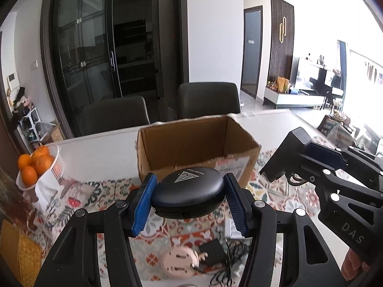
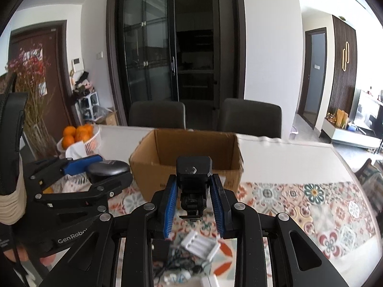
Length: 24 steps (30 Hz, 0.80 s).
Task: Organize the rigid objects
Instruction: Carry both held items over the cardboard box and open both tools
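Cardboard box (image 1: pixel 198 153): 1, open-topped, on the counter (image 2: pixel 287 157).
Tongs: 2 sets, left tongs (image 1: pixel 190 201) and right tongs (image 2: pixel 194 205), each with 2 blue ribbed pads.
Round dark case (image 1: pixel 189 191): 1, printed triangle logo on the lid.
Black blocky device (image 2: pixel 193 169): 1.
Oranges (image 1: pixel 33 165): at least 4 showing in left wrist view; others may be hidden.
White basket (image 2: pixel 94 138): 1, carries the oranges.
Dark chairs (image 2: pixel 158 116): 2, at the counter's far edge.
White battery holder (image 2: pixel 199 245): 1, about 4 slots.
Pink round item (image 1: pixel 178 262): 1.
Black adapter with cord (image 1: pixel 213 252): 1.
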Each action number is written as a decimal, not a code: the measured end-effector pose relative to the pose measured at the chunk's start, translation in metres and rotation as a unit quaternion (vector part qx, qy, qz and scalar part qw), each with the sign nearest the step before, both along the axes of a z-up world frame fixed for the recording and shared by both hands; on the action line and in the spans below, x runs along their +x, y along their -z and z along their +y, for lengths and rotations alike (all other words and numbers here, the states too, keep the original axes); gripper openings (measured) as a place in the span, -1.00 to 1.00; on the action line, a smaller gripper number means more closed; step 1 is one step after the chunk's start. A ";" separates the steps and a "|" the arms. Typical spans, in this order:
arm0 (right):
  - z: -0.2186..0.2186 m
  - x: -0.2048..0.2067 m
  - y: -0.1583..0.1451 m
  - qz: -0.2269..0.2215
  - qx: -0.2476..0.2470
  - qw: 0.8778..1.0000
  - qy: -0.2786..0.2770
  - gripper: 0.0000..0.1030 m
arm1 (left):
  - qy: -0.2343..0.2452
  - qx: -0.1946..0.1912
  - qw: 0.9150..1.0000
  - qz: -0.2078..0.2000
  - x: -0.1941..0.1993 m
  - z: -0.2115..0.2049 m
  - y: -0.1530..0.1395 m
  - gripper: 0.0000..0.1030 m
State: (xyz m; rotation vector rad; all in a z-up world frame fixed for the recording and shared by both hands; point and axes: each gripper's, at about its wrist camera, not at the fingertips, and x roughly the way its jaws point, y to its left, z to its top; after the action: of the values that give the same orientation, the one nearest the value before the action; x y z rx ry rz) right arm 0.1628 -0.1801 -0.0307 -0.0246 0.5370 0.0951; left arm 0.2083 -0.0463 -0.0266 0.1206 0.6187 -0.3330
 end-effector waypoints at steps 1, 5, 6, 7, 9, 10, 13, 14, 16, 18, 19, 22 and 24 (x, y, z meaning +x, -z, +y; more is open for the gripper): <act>0.000 0.005 -0.001 -0.002 0.000 1.000 -0.001 -0.46 | -0.001 0.001 1.000 -0.002 0.004 0.000 -0.001 0.10; -0.001 0.023 -0.010 -0.018 0.003 1.000 -0.005 -0.46 | 0.000 -0.001 1.000 -0.010 0.024 -0.001 -0.010 0.10; -0.001 0.028 -0.012 -0.022 0.004 1.000 -0.007 -0.46 | 0.000 -0.001 1.000 -0.014 0.030 -0.001 -0.012 0.10; -0.002 0.031 -0.014 -0.023 0.003 1.000 -0.007 -0.46 | 0.000 0.000 1.000 -0.015 0.033 -0.001 -0.013 0.10; -0.002 0.041 -0.018 -0.029 0.003 1.000 -0.009 -0.46 | 0.002 0.002 1.000 -0.016 0.044 -0.003 -0.015 0.10; -0.002 0.046 -0.019 -0.029 0.004 1.000 -0.011 -0.46 | 0.002 0.002 1.000 -0.016 0.049 -0.003 -0.015 0.10; -0.003 0.062 -0.019 -0.024 0.008 1.000 -0.013 -0.46 | 0.000 0.003 1.000 -0.011 0.067 -0.005 -0.014 0.10; -0.003 0.066 -0.018 -0.023 0.008 1.000 -0.014 -0.46 | -0.001 0.004 1.000 -0.010 0.072 -0.005 -0.013 0.10; -0.003 0.075 -0.015 -0.022 0.000 1.000 -0.010 -0.46 | -0.004 0.010 1.000 -0.002 0.084 -0.007 -0.009 0.10; -0.004 0.085 -0.013 -0.016 -0.005 1.000 -0.009 -0.46 | -0.004 0.016 1.000 0.003 0.095 -0.007 -0.004 0.10; -0.005 0.092 -0.011 -0.012 -0.006 1.000 -0.008 -0.46 | -0.006 0.019 1.000 0.005 0.098 -0.009 -0.003 0.10; -0.008 0.110 -0.003 0.008 -0.003 1.000 -0.008 -0.46 | -0.005 0.020 0.999 0.024 0.114 -0.012 0.004 0.10; -0.012 0.125 0.005 0.029 0.006 1.000 -0.007 -0.46 | -0.006 0.019 0.999 0.042 0.127 -0.014 0.011 0.10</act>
State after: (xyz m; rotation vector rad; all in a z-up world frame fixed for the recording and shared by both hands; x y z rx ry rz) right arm 0.2877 -0.1918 -0.0361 -0.0138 0.5941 0.1134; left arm 0.3351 -0.0599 -0.0372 0.1396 0.7087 -0.3165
